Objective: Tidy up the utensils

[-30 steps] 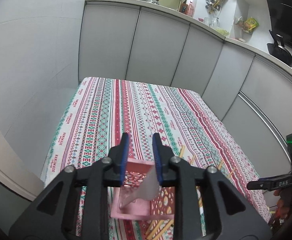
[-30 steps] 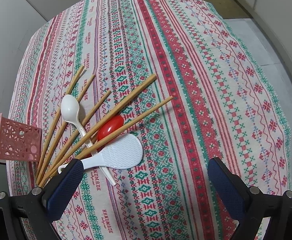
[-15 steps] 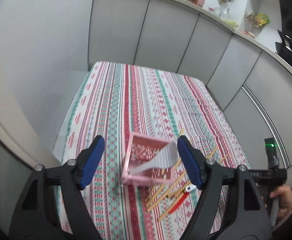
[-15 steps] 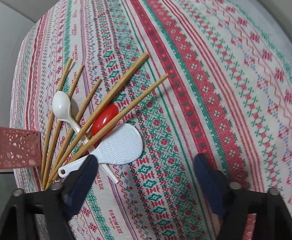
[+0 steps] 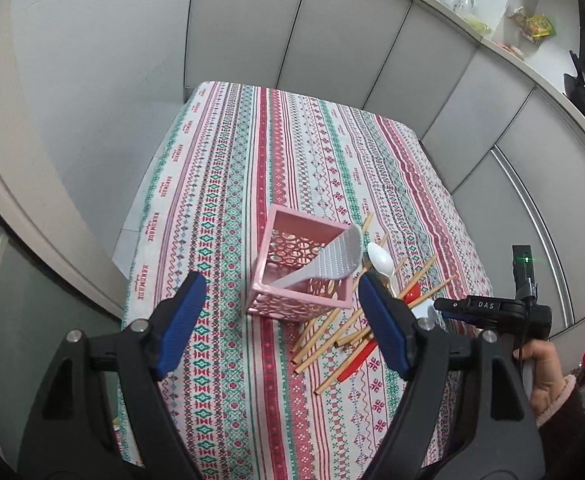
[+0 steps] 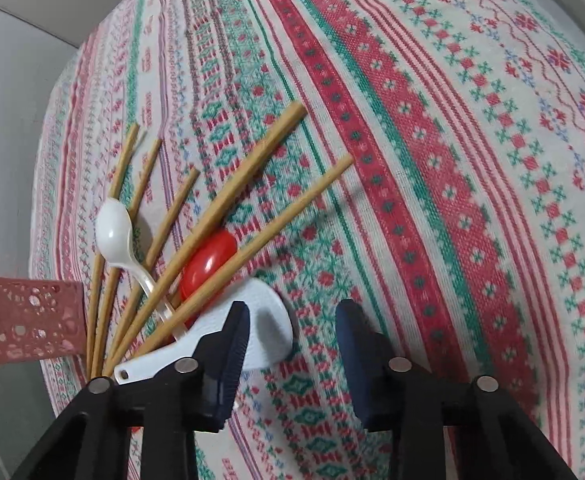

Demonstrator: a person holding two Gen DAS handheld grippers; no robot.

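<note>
The worktop is covered by a woven cloth (image 6: 432, 128), matt and coarse-textured, with red, green and white patterned stripes. The chopsticks (image 6: 252, 168) look like plain wood or bamboo, matt and light brown. The white spoon (image 6: 112, 228) is smooth, glossy plastic that catches the light, and the red spoon (image 6: 208, 264) has the same shiny plastic finish. The white rice paddle (image 6: 268, 320) is smooth plastic with a softer sheen. The pink holder (image 5: 304, 264) is matt plastic, its walls pierced with cut-out holes. The grey paddle (image 5: 332, 264) standing in it has a dimpled, rough-looking plastic face. The tongs carry dark blue ribbed pads (image 6: 236, 344) on matt black plastic arms with small bright metal pins.
</note>
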